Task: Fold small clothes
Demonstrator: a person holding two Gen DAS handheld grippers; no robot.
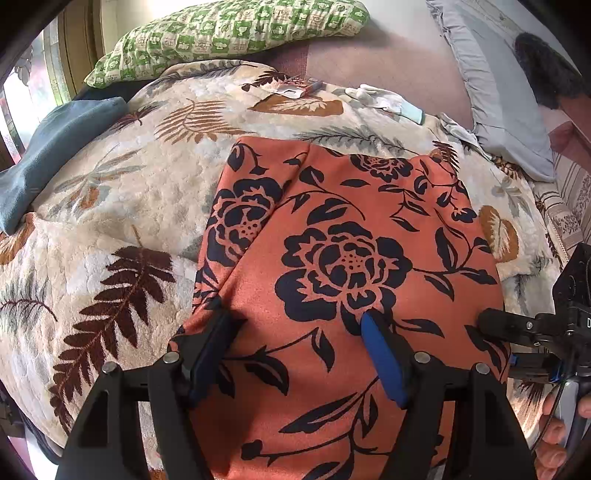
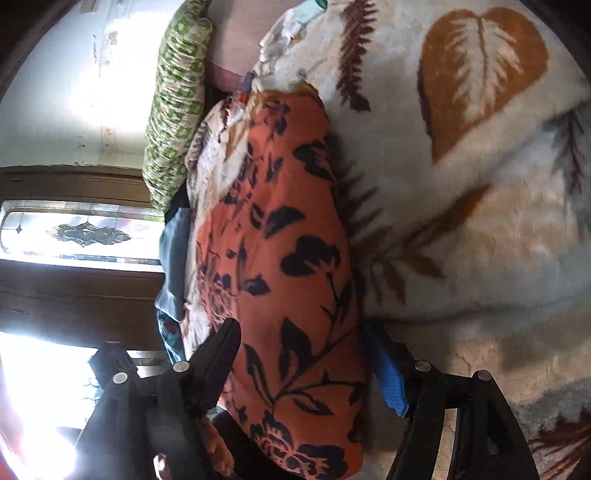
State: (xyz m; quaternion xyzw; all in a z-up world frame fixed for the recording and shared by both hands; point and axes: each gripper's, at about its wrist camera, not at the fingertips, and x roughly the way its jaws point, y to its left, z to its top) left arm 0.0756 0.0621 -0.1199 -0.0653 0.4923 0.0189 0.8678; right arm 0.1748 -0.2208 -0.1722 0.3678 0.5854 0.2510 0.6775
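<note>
An orange garment with a black flower print (image 1: pixel 343 251) lies on a cream leaf-patterned blanket (image 1: pixel 122 206), its left part folded over. My left gripper (image 1: pixel 295 321) is open, its fingers wide apart and resting on the garment's near part. My right gripper (image 2: pixel 301 328) is open, its fingers straddling the garment's edge (image 2: pixel 288 258); the view is tilted sideways. The right gripper also shows in the left wrist view (image 1: pixel 517 332) at the garment's right edge.
A green checked pillow (image 1: pixel 229 33) lies at the back. A blue cloth (image 1: pixel 48 151) lies at the left. A grey pillow (image 1: pixel 498 92) is at the back right, with small white clothes (image 1: pixel 384 98) beside it. A window (image 2: pixel 74 232) is behind the bed.
</note>
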